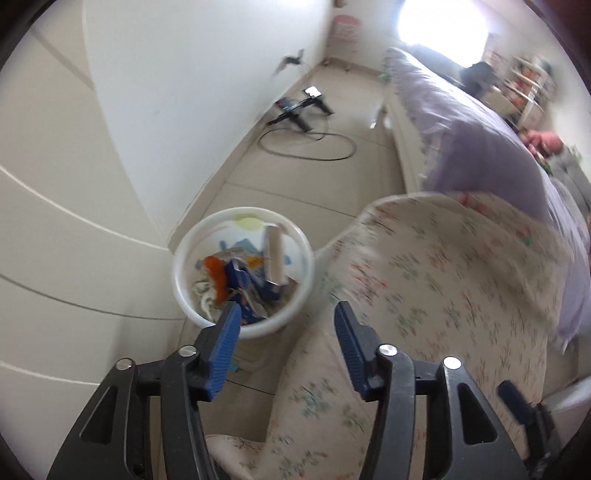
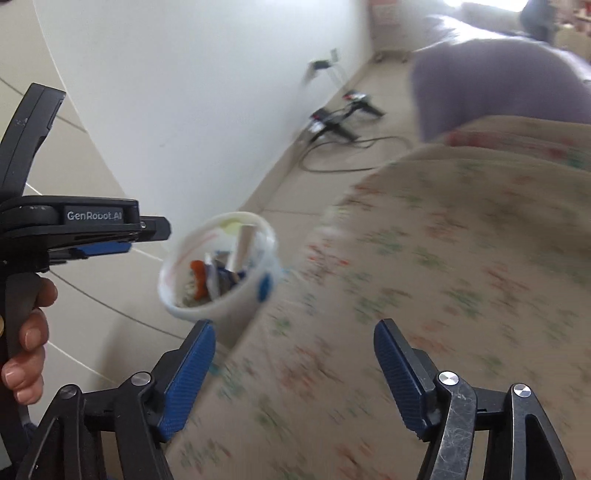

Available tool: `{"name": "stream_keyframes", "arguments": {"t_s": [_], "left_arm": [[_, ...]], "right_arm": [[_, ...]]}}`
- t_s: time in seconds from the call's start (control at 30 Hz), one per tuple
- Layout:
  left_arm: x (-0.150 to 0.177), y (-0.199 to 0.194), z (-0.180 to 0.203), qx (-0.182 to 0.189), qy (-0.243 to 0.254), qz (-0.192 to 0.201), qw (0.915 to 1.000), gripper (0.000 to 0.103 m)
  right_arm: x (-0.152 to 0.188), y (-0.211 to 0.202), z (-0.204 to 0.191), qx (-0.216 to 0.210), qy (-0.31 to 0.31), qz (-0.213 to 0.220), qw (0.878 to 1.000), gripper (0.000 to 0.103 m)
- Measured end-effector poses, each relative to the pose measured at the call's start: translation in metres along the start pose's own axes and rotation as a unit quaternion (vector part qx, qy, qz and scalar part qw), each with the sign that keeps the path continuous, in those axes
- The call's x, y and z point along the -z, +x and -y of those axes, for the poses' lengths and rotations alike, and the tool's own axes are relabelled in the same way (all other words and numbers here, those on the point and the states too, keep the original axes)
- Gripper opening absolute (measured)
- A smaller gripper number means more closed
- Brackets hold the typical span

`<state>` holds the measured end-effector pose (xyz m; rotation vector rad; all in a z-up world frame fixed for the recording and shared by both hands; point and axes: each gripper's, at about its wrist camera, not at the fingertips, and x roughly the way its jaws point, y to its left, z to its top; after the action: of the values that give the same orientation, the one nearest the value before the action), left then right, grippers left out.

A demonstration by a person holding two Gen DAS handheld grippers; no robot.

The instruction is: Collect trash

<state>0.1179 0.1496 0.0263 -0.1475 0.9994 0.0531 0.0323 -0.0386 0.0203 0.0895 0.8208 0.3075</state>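
The left gripper (image 1: 286, 314) is spread wide with nothing between its blue pads (image 1: 225, 347), and it hangs just above the near rim of the white trash bucket (image 1: 184, 273). The right gripper (image 2: 295, 332) is spread wide too and holds nothing; its pads sit over the flowered quilt (image 2: 443, 277), just right of the bucket (image 2: 229, 306). In the right wrist view the left gripper shows from the side at the left edge, held by a hand (image 2: 27, 343), and it looks pressed nearly flat from that side. The bucket stands on the tiled floor (image 1: 332, 173), touching the edge of the quilt (image 1: 443, 277) and close to the white wall (image 1: 203, 92). Inside the bucket lie trash bits: an orange scrap (image 1: 216, 273), blue wrappers (image 1: 240, 280) and a pale paper tube (image 1: 275, 254) that leans against the far side. Past the bucket, a gray cable (image 1: 306, 147) loops on the floor beside a black stand (image 1: 299, 107). Farther right of the bucket lies a purple blanket (image 1: 461, 122) on the bed, and the bright window (image 1: 443, 22) is farthest back.
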Motion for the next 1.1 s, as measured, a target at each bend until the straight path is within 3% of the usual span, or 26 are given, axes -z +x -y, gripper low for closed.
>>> {"name": "stream_keyframes", "arguments": {"t_s": [0.13, 0.27, 0.37, 0.5, 0.67, 0.8, 1.1], "left_arm": [[0.047, -0.040, 0.035, -0.004, 0.031, 0.023, 0.9992, 0.067], [0.084, -0.094, 0.062, -0.026, 0.068, 0.080, 0.9941, 0.070], [0.109, -0.128, 0.071, -0.022, 0.069, 0.103, 0.9920, 0.082], [0.131, -0.160, 0.076, -0.019, 0.066, 0.116, 0.9909, 0.082], [0.149, -0.193, 0.086, -0.040, 0.080, 0.139, 0.9862, 0.084], [0.155, -0.207, 0.087, -0.053, 0.082, 0.157, 0.9827, 0.088], [0.158, -0.202, 0.093, -0.046, 0.087, 0.144, 0.9846, 0.088]], "right_arm": [[0.030, -0.060, 0.029, 0.028, 0.020, 0.023, 0.999, 0.076], [0.051, -0.110, 0.043, 0.052, 0.023, 0.055, 0.997, 0.081], [0.060, -0.138, 0.049, 0.064, 0.019, 0.077, 0.995, 0.084], [0.064, -0.168, 0.047, 0.061, 0.016, 0.102, 0.993, 0.091], [0.067, -0.187, 0.041, 0.065, 0.006, 0.127, 0.990, 0.102], [0.069, -0.190, 0.040, 0.069, 0.007, 0.132, 0.989, 0.103], [0.071, -0.189, 0.041, 0.076, 0.014, 0.133, 0.988, 0.103]]}}
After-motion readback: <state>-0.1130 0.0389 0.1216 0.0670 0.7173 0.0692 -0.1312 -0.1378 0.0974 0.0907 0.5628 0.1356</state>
